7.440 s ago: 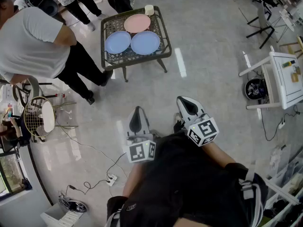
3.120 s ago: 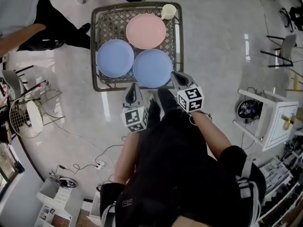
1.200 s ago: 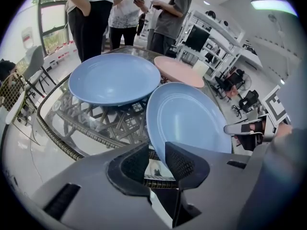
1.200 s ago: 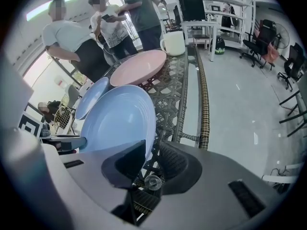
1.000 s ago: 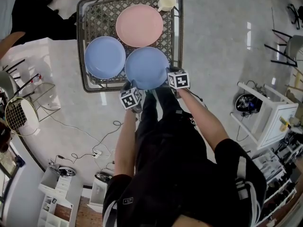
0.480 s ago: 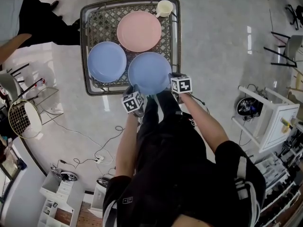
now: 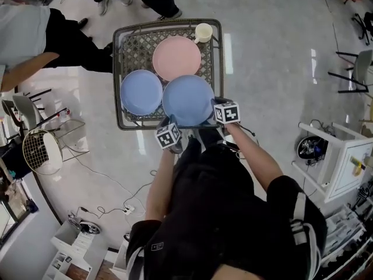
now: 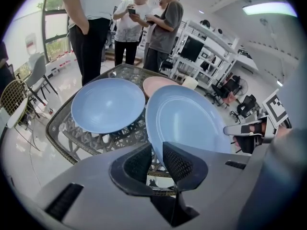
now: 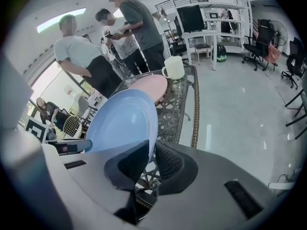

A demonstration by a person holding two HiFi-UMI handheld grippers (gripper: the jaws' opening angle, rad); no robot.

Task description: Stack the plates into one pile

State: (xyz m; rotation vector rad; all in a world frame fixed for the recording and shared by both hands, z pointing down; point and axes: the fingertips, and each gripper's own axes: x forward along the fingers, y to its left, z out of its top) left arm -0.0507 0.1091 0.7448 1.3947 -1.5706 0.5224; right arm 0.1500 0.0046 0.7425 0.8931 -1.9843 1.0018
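With the left gripper and right gripper each clamped on the near blue plate's rim, it hangs tilted above the lattice table, so the 1st lift seems in hand; next, carry it left over the other blue plate.

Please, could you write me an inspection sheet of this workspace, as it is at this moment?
Surface: lattice table on a shiny floor.
Job's things: pink plate and first blue plate lie flat on the table; second blue plate is tilted up.
Clutter: cream mug at the table's far right corner.
Tongs: left tongs and right tongs each shut on the second blue plate's rim.
Cables: power strip with cable on the floor.
Surroundings: people beyond the table; white cart at right.
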